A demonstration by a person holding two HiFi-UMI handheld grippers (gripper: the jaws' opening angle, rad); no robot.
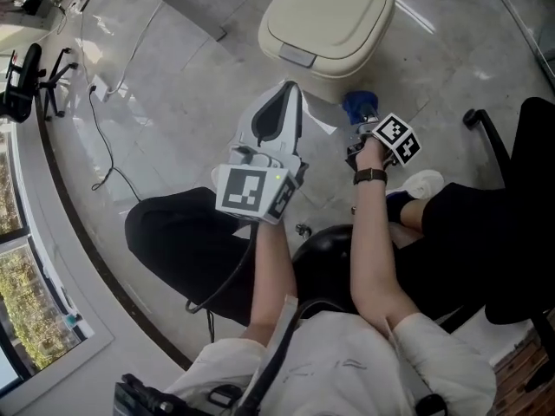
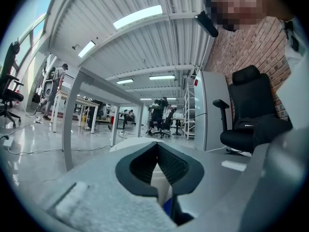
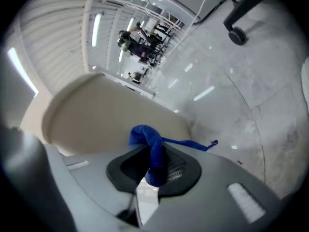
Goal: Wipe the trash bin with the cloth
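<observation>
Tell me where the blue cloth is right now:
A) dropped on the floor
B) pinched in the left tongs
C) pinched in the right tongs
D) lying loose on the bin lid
C: the right gripper view shows the blue cloth clamped between the pads of the right tongs, close to the beige trash bin, while the left tongs are closed on nothing.

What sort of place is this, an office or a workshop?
Probably an open-plan lab or workshop-style office: rolling office chairs, metal-framed tables, strip lights under a corrugated ceiling, and cables trailing over the polished floor.
</observation>
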